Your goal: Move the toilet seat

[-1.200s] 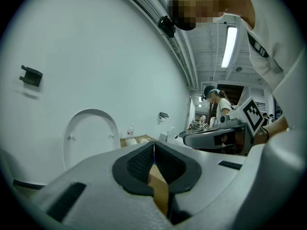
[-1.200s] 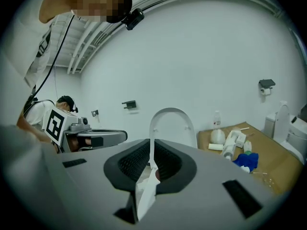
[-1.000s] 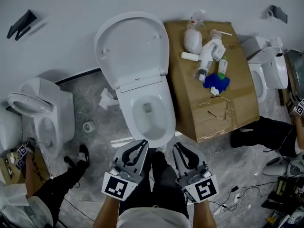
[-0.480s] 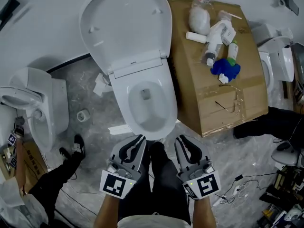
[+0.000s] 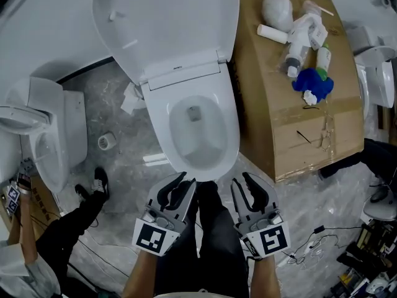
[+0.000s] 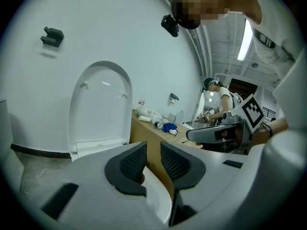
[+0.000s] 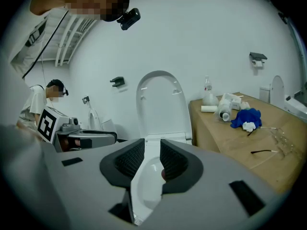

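A white toilet stands in the middle of the head view, its seat and lid (image 5: 167, 23) raised against the wall above the open bowl (image 5: 201, 129). My left gripper (image 5: 185, 182) and right gripper (image 5: 248, 182) hang side by side just in front of the bowl's near rim, touching nothing. Both sets of jaws have just been opening and stand a little apart with nothing between them. In the left gripper view the left gripper (image 6: 153, 150) has the raised lid (image 6: 100, 104) behind it. In the right gripper view the right gripper (image 7: 152, 150) points at the bowl (image 7: 151, 176) and lid (image 7: 160, 104).
A cardboard box (image 5: 291, 123) stands close on the toilet's right, with bottles and a blue cloth (image 5: 313, 82) on it. Another toilet (image 5: 46, 135) is at the left, with a person's leg and shoe (image 5: 96, 182) beside it. Cables (image 5: 322, 234) lie at lower right.
The toilet has grown larger and slid up the head view as the camera and both grippers came lower. Both pairs of jaws have parted slightly.
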### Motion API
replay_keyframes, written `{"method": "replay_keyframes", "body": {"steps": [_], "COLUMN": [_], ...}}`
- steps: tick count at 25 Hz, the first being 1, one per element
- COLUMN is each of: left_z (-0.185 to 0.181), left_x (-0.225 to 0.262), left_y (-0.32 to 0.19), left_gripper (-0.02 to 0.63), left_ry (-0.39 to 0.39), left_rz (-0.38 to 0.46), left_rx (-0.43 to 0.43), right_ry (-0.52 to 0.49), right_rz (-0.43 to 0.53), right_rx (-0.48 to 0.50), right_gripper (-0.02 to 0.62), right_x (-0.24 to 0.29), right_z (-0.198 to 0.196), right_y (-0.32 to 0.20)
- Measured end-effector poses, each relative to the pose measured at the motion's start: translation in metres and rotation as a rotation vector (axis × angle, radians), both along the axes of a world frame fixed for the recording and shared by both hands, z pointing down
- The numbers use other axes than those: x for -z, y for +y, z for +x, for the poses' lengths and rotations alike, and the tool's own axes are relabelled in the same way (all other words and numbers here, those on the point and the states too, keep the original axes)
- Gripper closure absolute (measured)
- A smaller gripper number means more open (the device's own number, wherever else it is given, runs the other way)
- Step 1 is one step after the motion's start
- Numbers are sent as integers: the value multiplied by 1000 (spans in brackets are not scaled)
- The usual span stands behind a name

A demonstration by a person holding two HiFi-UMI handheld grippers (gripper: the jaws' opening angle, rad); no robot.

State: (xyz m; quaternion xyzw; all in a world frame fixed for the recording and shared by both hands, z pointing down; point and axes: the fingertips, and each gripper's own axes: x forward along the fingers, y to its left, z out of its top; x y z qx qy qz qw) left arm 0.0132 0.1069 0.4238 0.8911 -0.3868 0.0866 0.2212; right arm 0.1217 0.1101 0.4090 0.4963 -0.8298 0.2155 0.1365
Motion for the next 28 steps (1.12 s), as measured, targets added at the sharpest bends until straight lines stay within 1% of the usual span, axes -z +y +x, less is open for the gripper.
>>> {"method": "replay_keyframes", "body": {"steps": [6, 18, 28], "left_z": [-7, -14, -23], "left_x": [-46, -134, -190], "left_y": [1, 14, 22], "left_gripper": [494, 453, 410], "left_ry": [-44, -84, -122], "left_rz": [-37, -133, -189], "left_rx": [4, 31, 51], "right_ry": [24, 51, 57], "right_rz": [-45, -140, -223], "right_rx": [-2, -10, -37], "right_gripper": [488, 439, 403], "right_x": [-45, -124, -187], "right_z": [1, 9, 19], "right_y": [2, 14, 20]}}
